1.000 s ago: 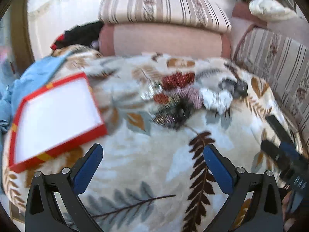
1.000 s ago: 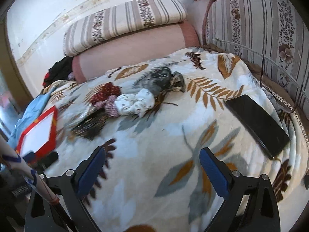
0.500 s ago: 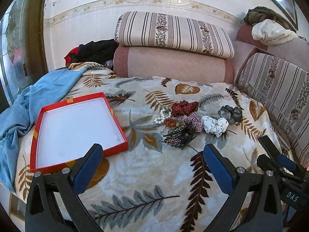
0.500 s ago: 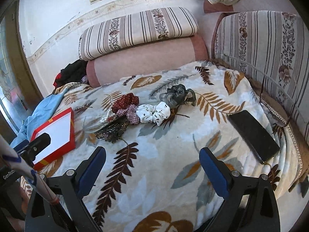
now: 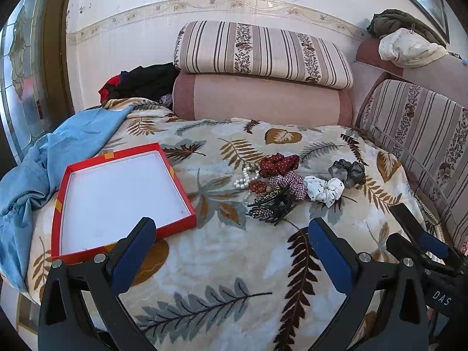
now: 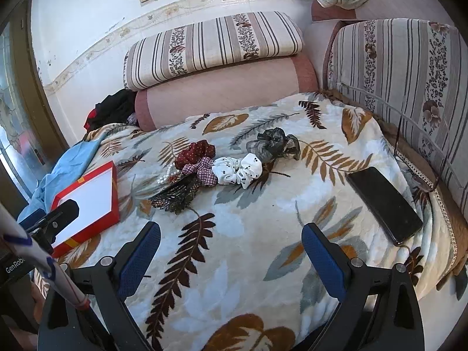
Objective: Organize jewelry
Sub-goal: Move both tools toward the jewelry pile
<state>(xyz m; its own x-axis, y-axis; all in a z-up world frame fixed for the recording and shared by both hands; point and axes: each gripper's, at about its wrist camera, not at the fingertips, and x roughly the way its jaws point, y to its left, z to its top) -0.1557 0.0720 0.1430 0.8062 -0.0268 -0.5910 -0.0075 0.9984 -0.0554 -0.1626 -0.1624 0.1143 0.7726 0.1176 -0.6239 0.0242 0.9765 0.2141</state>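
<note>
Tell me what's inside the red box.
The red box shows only its bare white bottom; nothing lies in it. The left gripper's finger covers a bit of its near edge.

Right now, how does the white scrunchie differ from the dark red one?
The white scrunchie has black spots; the dark red scrunchie has tiny pale dots. The white one lies between the checked scrunchie and the grey scrunchie; the red one lies further back, beside the pearls. Both are ruffled fabric on the blanket.

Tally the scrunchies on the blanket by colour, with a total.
Red dotted scrunchie: 1
Plaid scrunchie: 1
White dotted scrunchie: 1
Grey scrunchie: 1
Total: 4
</note>
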